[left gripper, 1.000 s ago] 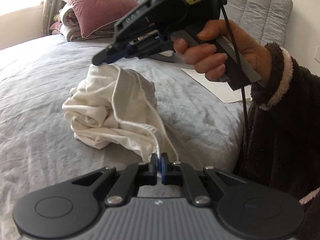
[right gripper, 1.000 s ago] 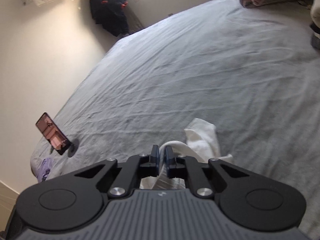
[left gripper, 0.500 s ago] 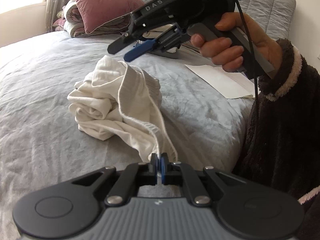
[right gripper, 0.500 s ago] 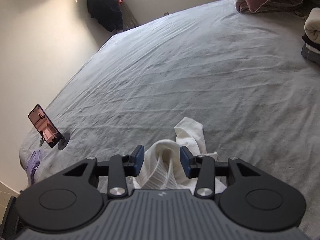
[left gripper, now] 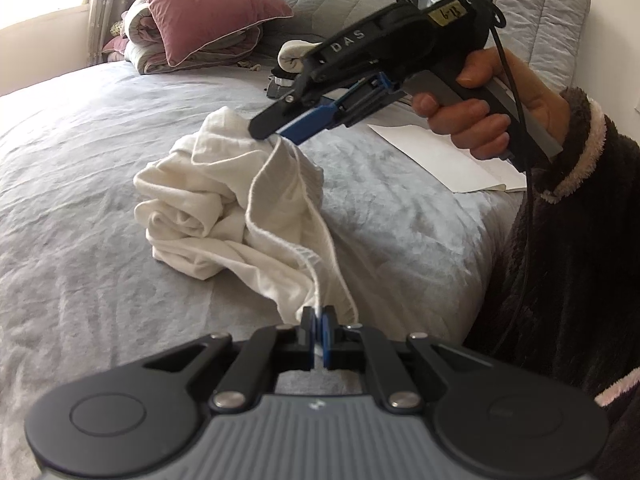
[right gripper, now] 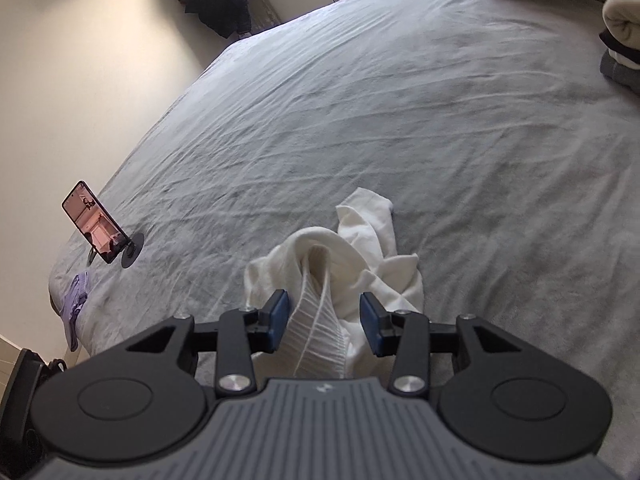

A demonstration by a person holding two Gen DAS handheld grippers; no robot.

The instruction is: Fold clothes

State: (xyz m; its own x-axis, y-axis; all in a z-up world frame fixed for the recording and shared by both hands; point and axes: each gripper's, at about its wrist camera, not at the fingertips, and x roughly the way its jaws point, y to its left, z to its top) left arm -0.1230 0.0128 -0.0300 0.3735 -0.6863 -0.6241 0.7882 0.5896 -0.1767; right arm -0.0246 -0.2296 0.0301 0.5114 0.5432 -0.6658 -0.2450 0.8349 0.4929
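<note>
A crumpled white garment [left gripper: 224,216] lies on the grey bed [left gripper: 72,184]. My left gripper [left gripper: 319,326] is shut on its ribbed hem, which stretches up from the heap. In the left wrist view my right gripper [left gripper: 274,130], held by a hand in a dark fleece sleeve, has its tips at the top of the heap. In the right wrist view the right gripper [right gripper: 324,316] stands open, with a ribbed fold of the white garment [right gripper: 320,320] rising between the blue pads [right gripper: 278,312] and no grip on it.
A pink pillow [left gripper: 208,4] on folded bedding sits at the headboard, with stacked clothes [right gripper: 622,40] beside it. White paper [left gripper: 448,156] lies near the bed edge. A phone on a stand [right gripper: 96,222] and a lilac cloth [right gripper: 74,304] occupy the far corner.
My right gripper let go of the garment, opened, and lowered its tips onto the top of the heap. My left gripper has kept its hold on the hem.
</note>
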